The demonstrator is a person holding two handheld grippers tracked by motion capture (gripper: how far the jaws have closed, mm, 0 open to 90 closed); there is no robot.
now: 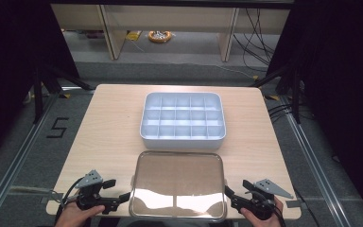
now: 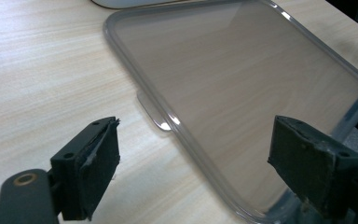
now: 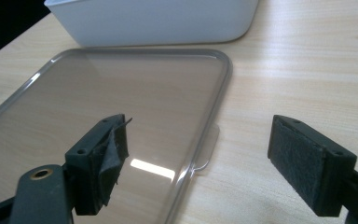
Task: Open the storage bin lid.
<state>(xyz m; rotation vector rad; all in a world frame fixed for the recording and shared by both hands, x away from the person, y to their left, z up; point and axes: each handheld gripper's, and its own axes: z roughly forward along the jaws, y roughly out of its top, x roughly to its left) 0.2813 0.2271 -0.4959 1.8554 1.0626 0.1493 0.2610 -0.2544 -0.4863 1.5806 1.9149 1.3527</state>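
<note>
The only thing I can read is a black figure "5" (image 1: pixel 57 127) marked on the grey floor (image 1: pixel 23 142), off to the left of the table (image 1: pixel 108 132) and well ahead of my left gripper (image 1: pixel 116 191). The things on the table carry no lettering I can make out.

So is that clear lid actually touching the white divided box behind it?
Apart. The high view shows a strip of bare table between the clear lid and the white divided box.
</note>
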